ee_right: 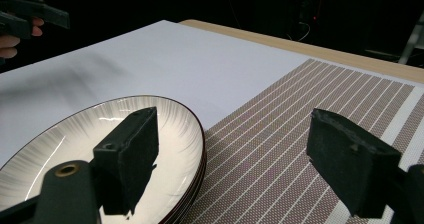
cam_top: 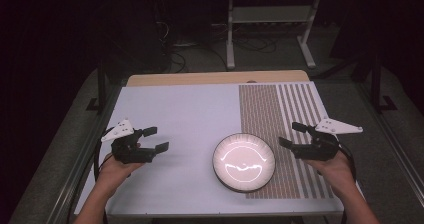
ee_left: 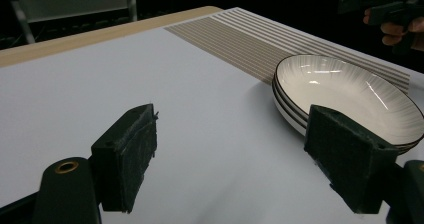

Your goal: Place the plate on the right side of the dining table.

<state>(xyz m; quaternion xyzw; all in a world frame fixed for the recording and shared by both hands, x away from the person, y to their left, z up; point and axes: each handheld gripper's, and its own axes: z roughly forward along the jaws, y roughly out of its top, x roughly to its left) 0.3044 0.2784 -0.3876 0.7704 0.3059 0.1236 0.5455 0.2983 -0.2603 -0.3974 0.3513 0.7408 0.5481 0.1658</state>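
Centrally, plates [cam_top: 244, 162] between both tongs (open)

The room is dark, its walls lost in black. The surface [cam_top: 180, 119] is pale and matte under light from above, with a bare wooden strip [cam_top: 215, 78] along its far edge. A brown striped mat [cam_top: 280, 114] covers its right part. Grey carpet floor [cam_top: 70, 129] lies around it. Beyond the far edge stands a light metal frame [cam_top: 270, 21] with two legs and a low shelf, and dark cables [cam_top: 175, 44] lie tangled on the floor beside it. Black uprights [cam_top: 101, 81] rise at the left and right of the surface.
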